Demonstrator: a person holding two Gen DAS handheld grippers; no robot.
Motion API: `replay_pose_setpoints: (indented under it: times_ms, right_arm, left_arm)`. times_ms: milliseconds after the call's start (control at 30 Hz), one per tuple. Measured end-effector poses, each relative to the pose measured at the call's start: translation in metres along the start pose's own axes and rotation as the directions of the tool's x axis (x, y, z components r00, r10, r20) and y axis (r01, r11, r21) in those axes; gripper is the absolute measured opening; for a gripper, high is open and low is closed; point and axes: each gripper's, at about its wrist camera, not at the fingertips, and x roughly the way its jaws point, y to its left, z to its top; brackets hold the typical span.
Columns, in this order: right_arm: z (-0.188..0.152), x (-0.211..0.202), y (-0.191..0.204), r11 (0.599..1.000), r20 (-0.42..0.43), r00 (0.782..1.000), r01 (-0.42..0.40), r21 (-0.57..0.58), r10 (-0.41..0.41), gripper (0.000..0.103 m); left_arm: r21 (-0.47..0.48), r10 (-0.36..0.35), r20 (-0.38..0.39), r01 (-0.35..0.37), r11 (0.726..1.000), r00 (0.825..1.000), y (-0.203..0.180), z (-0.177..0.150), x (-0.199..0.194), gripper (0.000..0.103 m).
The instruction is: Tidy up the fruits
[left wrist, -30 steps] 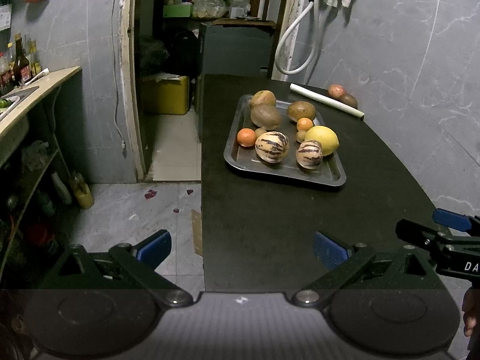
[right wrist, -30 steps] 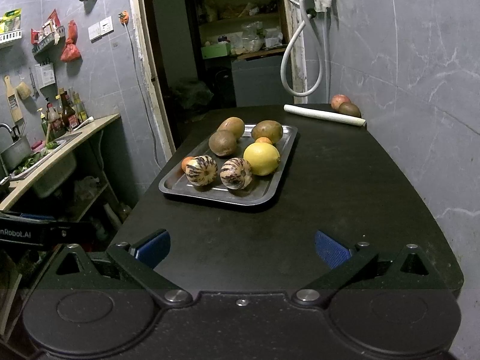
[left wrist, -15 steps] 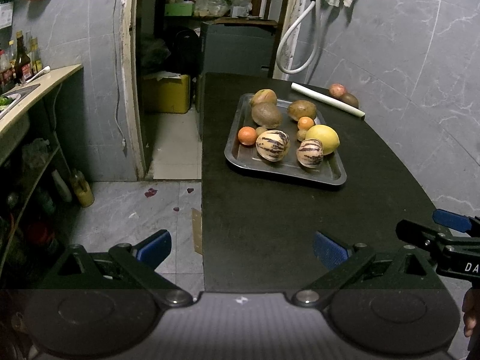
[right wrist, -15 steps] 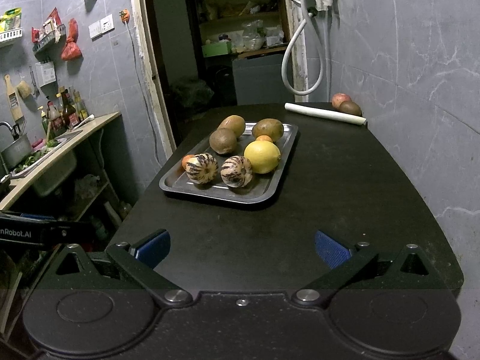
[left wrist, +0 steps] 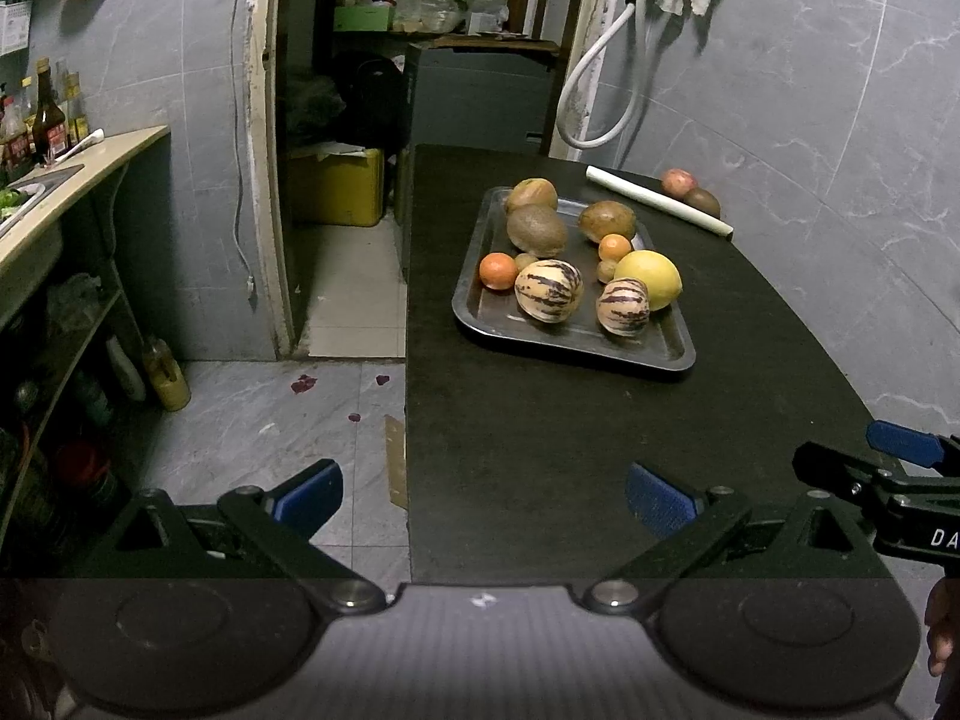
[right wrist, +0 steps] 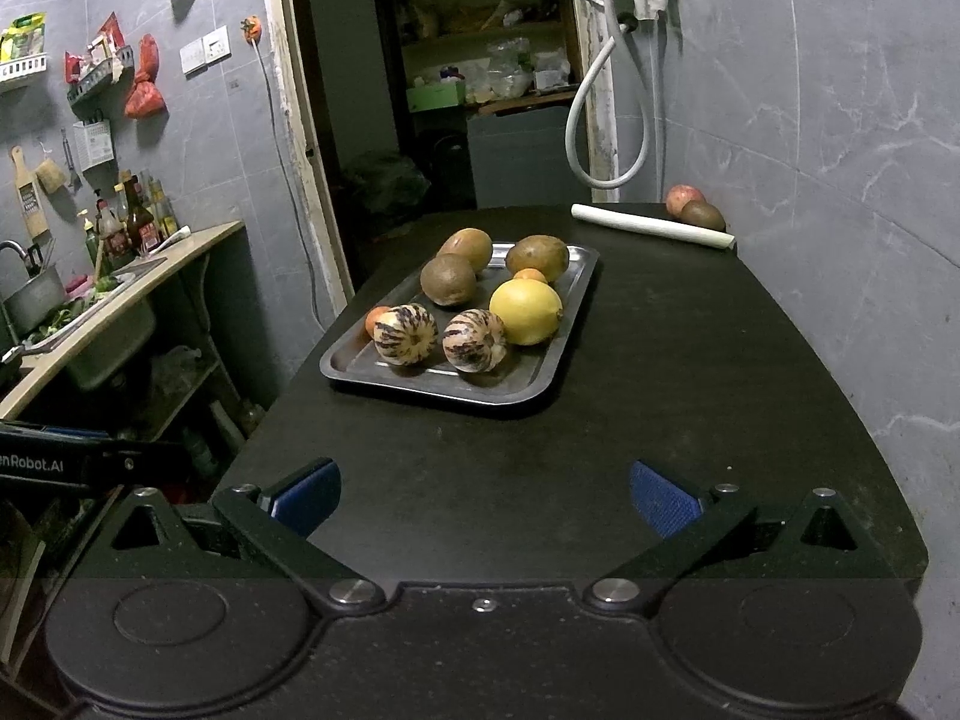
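A metal tray (left wrist: 672, 354) sits on the black tabletop (left wrist: 540, 450), well ahead of both grippers. It holds two striped melons (left wrist: 548, 299), a yellow lemon (left wrist: 649, 278), brown fruits and small oranges (left wrist: 498, 270). The left gripper (left wrist: 483, 495) hangs at the tabletop's near left edge, fingers (left wrist: 309, 492) spread wide and empty. The right gripper (right wrist: 485, 495) is likewise wide apart, holding nothing. Two more fruits (right wrist: 693, 207), perhaps an apple and a kiwi, lie beside a white roll (right wrist: 651, 227) by the wall.
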Motion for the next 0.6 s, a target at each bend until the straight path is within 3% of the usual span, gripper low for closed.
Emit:
replay_pose_setpoints:
  times_ms: [167,600]
  right_arm:
    - [0.0,0.0,0.0,1.0,-0.001,1.0,0.0,0.0,0.0,0.102]
    - [-0.001,0.002,-0.002,1.0,-0.004,1.0,-0.003,0.0,0.003,0.102]
  left_arm:
    - [0.062,0.115,0.003,-0.115,0.991,0.993,-0.012,0.0,-0.003,0.102]
    - [0.049,0.102,-0.016,-0.101,0.994,0.995,-0.019,0.001,-0.003,0.102]
